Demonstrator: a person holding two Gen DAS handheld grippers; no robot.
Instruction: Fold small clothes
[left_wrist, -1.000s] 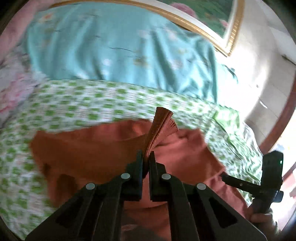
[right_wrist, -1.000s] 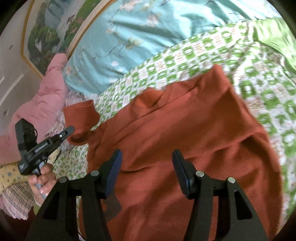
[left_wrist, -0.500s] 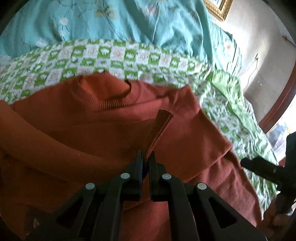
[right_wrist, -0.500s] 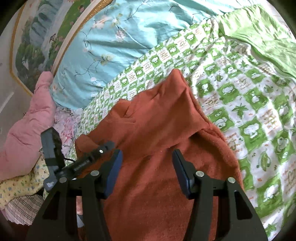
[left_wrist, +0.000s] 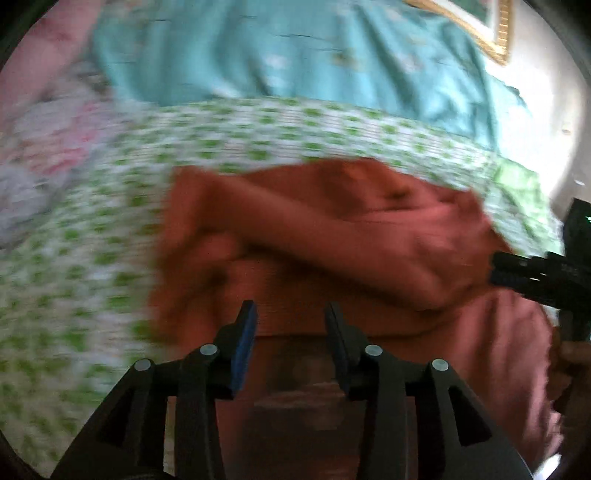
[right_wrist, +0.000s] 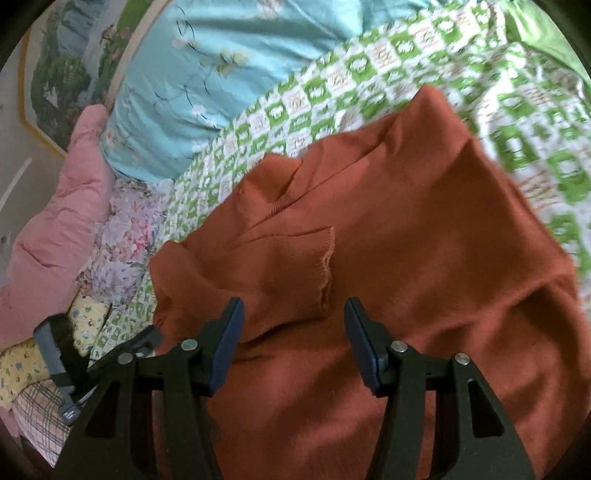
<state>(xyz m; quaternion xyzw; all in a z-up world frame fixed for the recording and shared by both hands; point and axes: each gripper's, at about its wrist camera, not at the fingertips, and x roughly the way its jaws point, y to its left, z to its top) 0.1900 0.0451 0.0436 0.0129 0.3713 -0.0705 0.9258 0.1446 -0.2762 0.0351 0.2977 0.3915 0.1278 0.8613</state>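
left view blurred; sweater hem apparently cut off.

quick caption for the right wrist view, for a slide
Open right gripper hovers over a rust-orange sweater, one sleeve folded across it, on a green-checked sheet.

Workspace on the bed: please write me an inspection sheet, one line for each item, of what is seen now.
Surface: green-and-white checked bedsheet.
Job's things: rust-orange sweater spread on the sheet, one sleeve folded across its body.
Clutter: pink quilt, floral cloth, yellow printed cloth at the bed's side.
Grippers: left gripper opening, nothing between its jaws; right gripper open, empty, above the sweater.
Cables: nothing seen.
Surroundings: turquoise pillow, framed landscape picture.
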